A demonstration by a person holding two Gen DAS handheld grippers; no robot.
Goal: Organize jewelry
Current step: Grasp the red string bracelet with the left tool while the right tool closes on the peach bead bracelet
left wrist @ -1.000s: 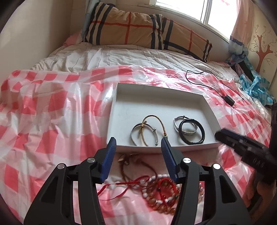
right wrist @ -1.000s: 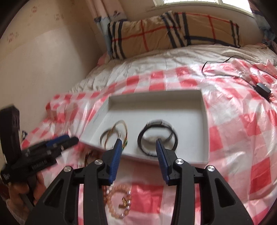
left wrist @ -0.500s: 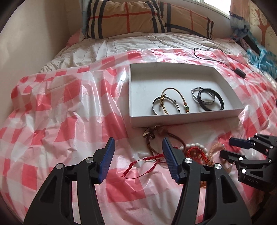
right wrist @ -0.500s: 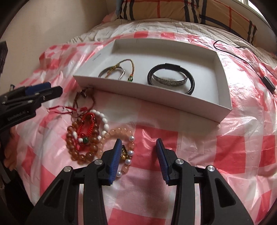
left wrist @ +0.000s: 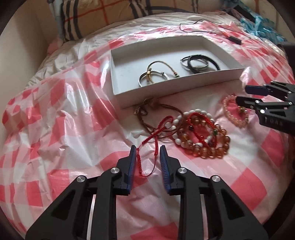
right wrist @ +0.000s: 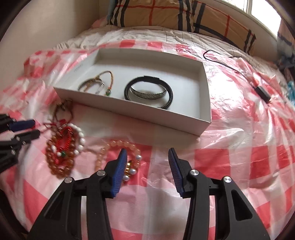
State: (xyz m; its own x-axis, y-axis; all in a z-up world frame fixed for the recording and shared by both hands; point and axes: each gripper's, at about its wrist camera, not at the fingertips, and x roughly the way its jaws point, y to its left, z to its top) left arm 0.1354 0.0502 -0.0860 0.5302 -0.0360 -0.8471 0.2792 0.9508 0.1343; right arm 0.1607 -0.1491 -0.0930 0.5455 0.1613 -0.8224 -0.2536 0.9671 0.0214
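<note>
A white tray [left wrist: 177, 88] [right wrist: 129, 109] lies on the bed and holds a gold cord bracelet [left wrist: 162, 64], silver bangles and a black band [right wrist: 147, 92]. In front of it is a pile of amber, white and red bracelets [left wrist: 201, 133] [right wrist: 64, 147] next to a brown cord [left wrist: 147, 110]. My left gripper [left wrist: 148, 149] [right wrist: 35, 128] is closing, with the loose tail of the red cord [left wrist: 147, 162] between its jaws; a gap still shows. My right gripper [right wrist: 147, 150] [left wrist: 242, 94] is opening low over a pink bead bracelet [right wrist: 118, 145] [left wrist: 234, 112], which lies by its left finger.
A red-and-white checked plastic sheet [left wrist: 64, 129] covers the bed. Plaid pillows [right wrist: 156, 14] lean against the far wall under a window. A black cable with an adapter [left wrist: 234, 39] [right wrist: 261, 92] trails behind the tray, and a blue plastic bag [left wrist: 265, 27] lies far right.
Both grippers have sunk toward the bracelets in front of the tray. The left jaws have narrowed around the red cord's tail. The right jaws have widened a little.
</note>
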